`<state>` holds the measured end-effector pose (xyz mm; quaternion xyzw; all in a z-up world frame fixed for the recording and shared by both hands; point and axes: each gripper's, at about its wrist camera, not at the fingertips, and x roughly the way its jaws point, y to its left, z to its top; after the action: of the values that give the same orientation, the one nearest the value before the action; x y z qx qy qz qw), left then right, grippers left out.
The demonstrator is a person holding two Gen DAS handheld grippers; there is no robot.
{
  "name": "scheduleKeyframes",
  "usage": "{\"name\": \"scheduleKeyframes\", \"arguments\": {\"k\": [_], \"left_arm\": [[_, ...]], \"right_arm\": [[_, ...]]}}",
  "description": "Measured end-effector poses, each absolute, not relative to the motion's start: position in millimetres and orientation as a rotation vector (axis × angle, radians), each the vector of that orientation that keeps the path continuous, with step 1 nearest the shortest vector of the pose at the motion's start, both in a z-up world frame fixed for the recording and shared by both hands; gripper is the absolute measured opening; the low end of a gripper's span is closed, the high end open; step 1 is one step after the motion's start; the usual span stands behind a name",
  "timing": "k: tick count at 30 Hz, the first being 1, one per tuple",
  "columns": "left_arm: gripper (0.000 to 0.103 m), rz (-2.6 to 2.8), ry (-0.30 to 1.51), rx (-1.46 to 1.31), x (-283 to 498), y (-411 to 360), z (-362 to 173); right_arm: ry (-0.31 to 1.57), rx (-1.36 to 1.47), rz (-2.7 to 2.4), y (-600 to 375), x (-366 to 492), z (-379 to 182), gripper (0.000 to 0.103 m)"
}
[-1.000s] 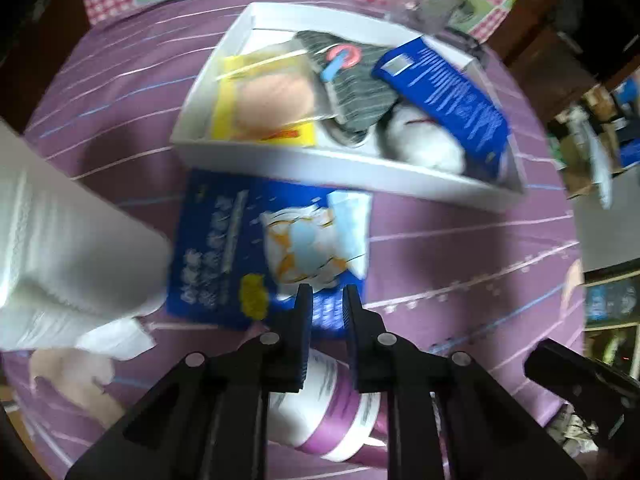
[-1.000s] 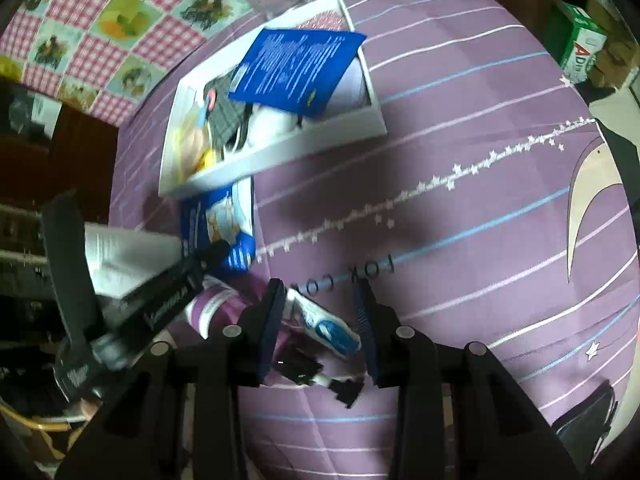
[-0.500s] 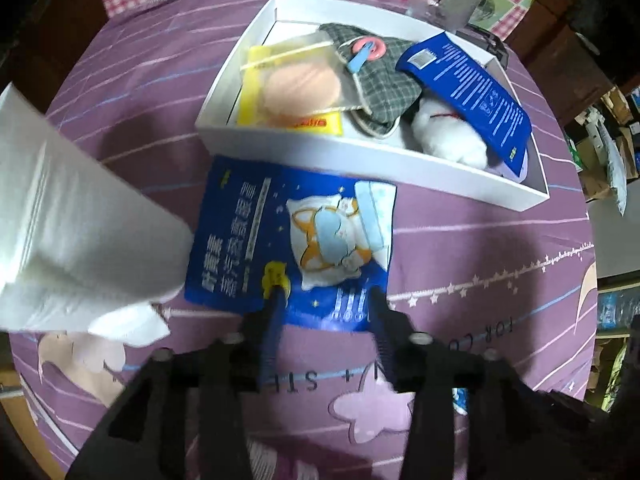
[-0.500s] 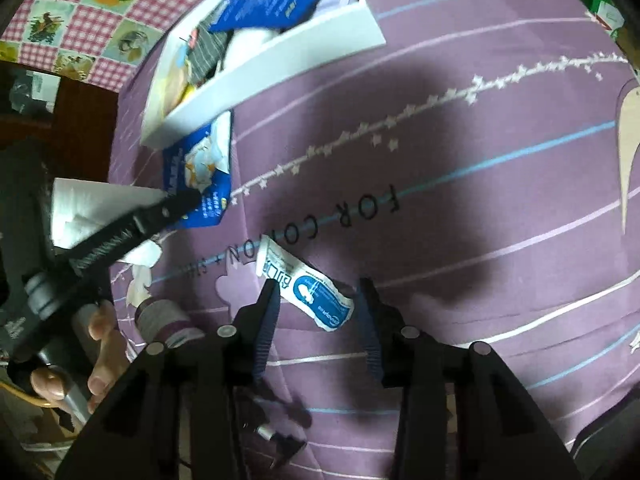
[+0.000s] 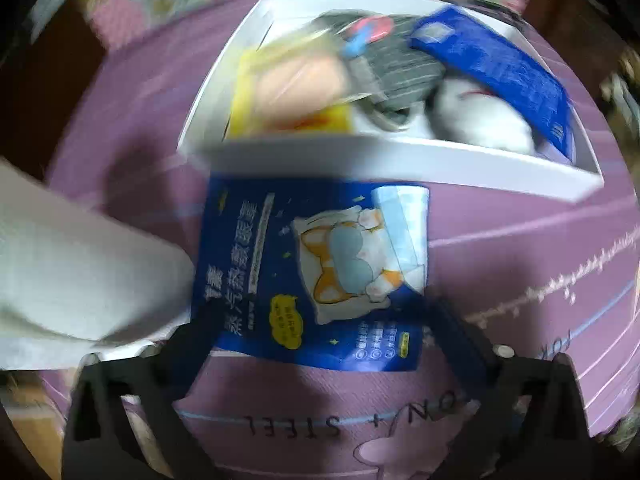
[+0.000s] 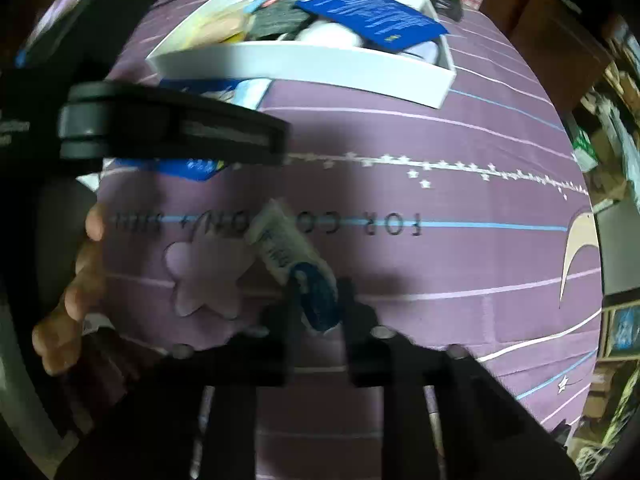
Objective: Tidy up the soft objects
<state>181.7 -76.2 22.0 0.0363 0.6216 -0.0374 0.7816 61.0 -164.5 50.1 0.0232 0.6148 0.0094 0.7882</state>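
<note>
A blue eye-mask packet [image 5: 316,276] with a cartoon dog lies flat on the purple cloth, just in front of the white box [image 5: 400,160]. My left gripper [image 5: 320,332] is open wide, its fingers on either side of the packet's near end. A white and blue tube [image 6: 292,260] lies on the cloth. My right gripper [image 6: 318,304] is open, its fingers on either side of the tube's blue end. The box holds a yellow sponge pack [image 5: 292,92], grey cloth, a white plush and a blue packet [image 5: 496,68].
A folded white towel [image 5: 80,272] lies left of the eye-mask packet. The left gripper's body [image 6: 172,128] crosses the upper left of the right wrist view, with the person's hand [image 6: 76,280] below it. Clutter surrounds the table's right edge.
My left gripper opened from nearly shut and moved forward over the eye-mask packet. My right gripper moved down to the tube, which now sits between its fingers.
</note>
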Motion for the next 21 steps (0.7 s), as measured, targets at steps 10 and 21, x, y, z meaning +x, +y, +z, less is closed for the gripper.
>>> {"name": "scheduleKeyframes", "arguments": {"k": [10, 21], "left_arm": [[0.103, -0.079, 1.319, 0.086, 179.0, -81.3, 26.3], [0.060, -0.027, 1.275, 0.044, 177.7, -54.1, 41.6]], "right_arm": [[1.348, 0.272, 0.080, -204.4, 70.9, 50.2, 0.005], [1.362, 0.356, 0.113, -223.1, 70.9, 47.5, 0.005]]}}
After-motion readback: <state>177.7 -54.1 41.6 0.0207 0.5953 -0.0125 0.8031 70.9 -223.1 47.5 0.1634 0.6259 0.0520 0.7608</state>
